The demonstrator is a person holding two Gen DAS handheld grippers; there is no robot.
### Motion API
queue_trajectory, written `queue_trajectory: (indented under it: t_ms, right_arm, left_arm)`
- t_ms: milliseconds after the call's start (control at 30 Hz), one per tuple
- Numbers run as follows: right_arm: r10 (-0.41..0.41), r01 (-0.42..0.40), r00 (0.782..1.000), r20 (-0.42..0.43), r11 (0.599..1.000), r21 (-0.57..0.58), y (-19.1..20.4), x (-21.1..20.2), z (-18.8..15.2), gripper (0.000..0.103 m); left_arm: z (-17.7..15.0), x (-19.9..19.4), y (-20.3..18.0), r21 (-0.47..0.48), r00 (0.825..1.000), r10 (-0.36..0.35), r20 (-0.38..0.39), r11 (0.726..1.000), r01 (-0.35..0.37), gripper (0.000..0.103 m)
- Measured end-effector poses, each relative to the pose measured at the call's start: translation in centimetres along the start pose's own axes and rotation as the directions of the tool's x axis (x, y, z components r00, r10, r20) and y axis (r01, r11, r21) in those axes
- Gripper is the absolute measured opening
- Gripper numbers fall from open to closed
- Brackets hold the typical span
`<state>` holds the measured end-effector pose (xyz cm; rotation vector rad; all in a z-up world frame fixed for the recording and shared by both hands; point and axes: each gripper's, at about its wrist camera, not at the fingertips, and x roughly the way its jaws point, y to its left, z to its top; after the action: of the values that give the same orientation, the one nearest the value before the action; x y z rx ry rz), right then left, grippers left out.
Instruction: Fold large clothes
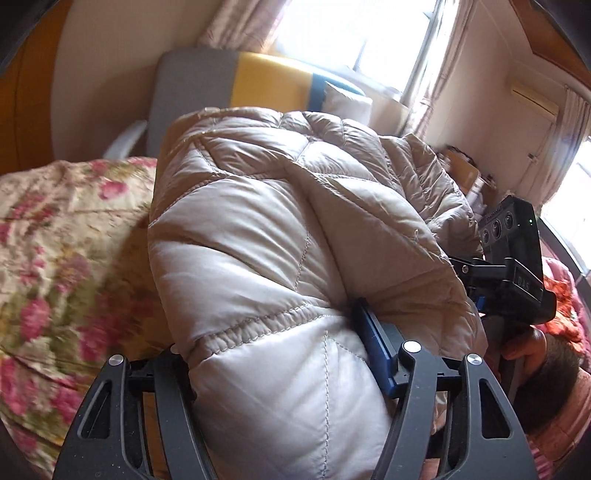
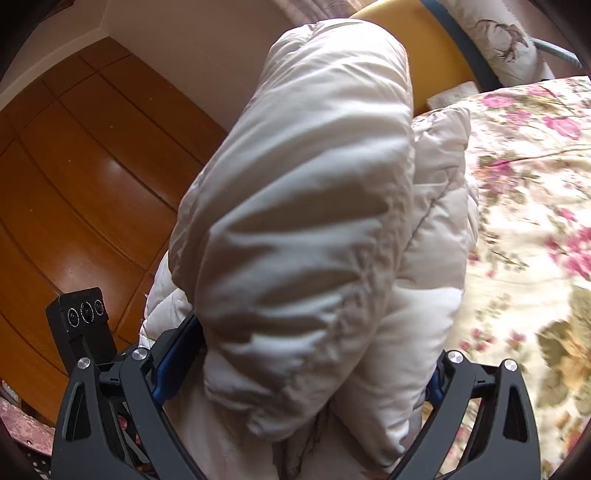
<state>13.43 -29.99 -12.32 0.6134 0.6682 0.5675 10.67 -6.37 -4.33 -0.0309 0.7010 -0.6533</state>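
A puffy beige quilted down jacket point(image 1: 280, 236) fills the left wrist view, bunched in thick folds above the floral bedspread point(image 1: 55, 236). My left gripper point(image 1: 280, 373) is shut on a thick fold of it, with its blue finger pad point(image 1: 373, 350) pressed into the fabric. The right gripper's black body point(image 1: 517, 258) shows at the right, at the jacket's far edge. In the right wrist view the jacket point(image 2: 310, 221) bulges up between the fingers. My right gripper point(image 2: 299, 376) is shut on a thick bundle of it; a blue pad point(image 2: 177, 358) shows at the left.
The floral bedspread point(image 2: 535, 206) covers the bed on the right. A grey, yellow and blue headboard point(image 1: 258, 85) and a white pillow point(image 1: 347, 101) stand behind. A wooden wardrobe point(image 2: 85, 177) is at the left. Windows with curtains point(image 1: 369, 33) are at the back.
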Motion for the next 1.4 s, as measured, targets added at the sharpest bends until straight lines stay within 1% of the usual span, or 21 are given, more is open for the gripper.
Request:
queue_trajectory:
  t_ms: [100, 167, 333, 433, 500, 533, 600, 633, 667, 700, 767, 833, 900, 967, 1033, 1100, 1167, 1233, 1300, 1333, 1400]
  right_arm:
    - [0.036, -0.036, 0.999, -0.003, 0.999, -0.013, 1.0, 3.0, 0.9, 0.096]
    - [0.051, -0.051, 0.999, -0.004, 0.998, -0.023, 2.2, 3.8, 0.4, 0.095]
    - [0.079, -0.08, 0.997, -0.01, 0.994, -0.072, 4.5, 9.3, 2.5, 0.095]
    - [0.069, -0.069, 0.998, 0.004, 0.992, -0.106, 4.7, 12.4, 4.0, 0.095]
    - [0.043, -0.041, 0.999, 0.016, 0.993, -0.114, 4.3, 14.5, 4.6, 0.095]
    - [-0.001, 0.004, 1.0, 0.021, 0.993, -0.114, 3.8, 15.6, 4.7, 0.095]
    - [-0.113, 0.113, 0.994, 0.01, 0.988, -0.103, 3.4, 18.6, 3.7, 0.095]
    - [-0.131, 0.131, 0.991, 0.011, 0.988, -0.085, 2.6, 19.1, 3.4, 0.097]
    - [-0.141, 0.141, 0.99, 0.017, 0.988, -0.068, 2.1, 19.2, 3.1, 0.101]
    - [-0.167, 0.168, 0.986, 0.024, 0.983, -0.074, 2.3, 18.8, 2.7, 0.101]
    - [-0.247, 0.249, 0.968, 0.031, 0.955, -0.161, 3.8, 18.1, 2.5, 0.101]
    - [-0.34, 0.343, 0.939, 0.058, 0.901, -0.264, 6.2, 17.2, 2.6, 0.101]
    - [-0.404, 0.441, 0.897, 0.178, 0.836, -0.327, 9.0, 15.1, 2.9, 0.101]
    - [-0.396, 0.494, 0.861, 0.319, 0.8, -0.34, 12.1, 13.2, 3.6, 0.101]
    - [-0.312, 0.466, 0.862, 0.4, 0.8, -0.378, 15.5, 12.7, 4.7, 0.101]
    - [-0.28, 0.439, 0.883, 0.378, 0.778, -0.45, 18.8, 15.4, 6.2, 0.101]
    - [-0.288, 0.412, 0.907, 0.308, 0.757, -0.507, 21.2, 19.1, 7.0, 0.101]
    - [-0.315, 0.409, 0.913, 0.261, 0.731, -0.546, 22.4, 24.3, 8.5, 0.101]
    - [-0.371, 0.429, 0.902, 0.222, 0.697, -0.575, 23.4, 27.9, 8.1, 0.101]
    - [-0.401, 0.447, 0.89, 0.216, 0.678, -0.584, 22.9, 29.6, 8.2, 0.101]
    - [-0.488, 0.515, 0.844, 0.222, 0.626, -0.585, 20.6, 32.9, 7.9, 0.101]
  left_arm:
    - [0.6, -0.7, 1.9, -0.011, 0.998, 0.05, 0.032, 0.999, -0.049, 0.064]
    - [1.3, -1.2, 3.4, -0.023, 0.995, 0.082, 0.051, 0.996, -0.081, 0.064]
    - [2.7, -2.2, 7.1, -0.051, 0.983, 0.161, 0.094, 0.986, -0.157, 0.064]
    - [3.7, -1.9, 9.5, -0.065, 0.974, 0.201, 0.108, 0.979, -0.194, 0.064]
    - [4.5, -0.6, 11.3, -0.08, 0.969, 0.226, 0.1, 0.972, -0.219, 0.064]
    - [4.5, 0.2, 12.1, -0.089, 0.966, 0.244, 0.083, 0.968, -0.236, 0.064]
    - [4.2, 2.9, 14.0, -0.115, 0.958, 0.287, -0.007, 0.951, -0.286, 0.07]
    - [3.9, 3.6, 14.7, -0.139, 0.957, 0.289, -0.031, 0.947, -0.29, 0.073]
    - [3.4, 3.9, 15.2, -0.169, 0.961, 0.273, -0.032, 0.947, -0.274, 0.077]
    - [3.0, 3.8, 15.3, -0.179, 0.964, 0.266, -0.022, 0.947, -0.265, 0.079]
    - [2.2, 3.3, 14.9, -0.168, 0.963, 0.27, 0.007, 0.949, -0.265, 0.08]
    - [1.8, 3.0, 14.6, -0.179, 0.964, 0.266, 0.018, 0.949, -0.259, 0.082]
    - [1.7, 2.6, 14.9, -0.216, 0.967, 0.255, 0.018, 0.945, -0.246, 0.087]
    - [1.7, 2.2, 14.8, -0.244, 0.967, 0.253, 0.019, 0.939, -0.24, 0.088]
    - [1.9, 2.3, 14.6, -0.255, 0.966, 0.257, 0.017, 0.935, -0.244, 0.089]
    - [2.0, 2.4, 14.4, -0.255, 0.964, 0.266, 0.01, 0.933, -0.254, 0.089]
    - [2.1, 2.3, 14.1, -0.259, 0.963, 0.27, 0.002, 0.93, -0.26, 0.089]
    - [2.2, 2.1, 14.1, -0.263, 0.963, 0.271, -0.004, 0.928, -0.262, 0.089]
    - [2.1, 2.0, 14.1, -0.263, 0.962, 0.275, -0.01, 0.927, -0.268, 0.09]
    - [2.1, 2.0, 14.3, -0.261, 0.961, 0.277, -0.012, 0.927, -0.27, 0.091]
    - [2.0, 1.9, 14.2, -0.253, 0.96, 0.281, -0.017, 0.927, -0.276, 0.091]
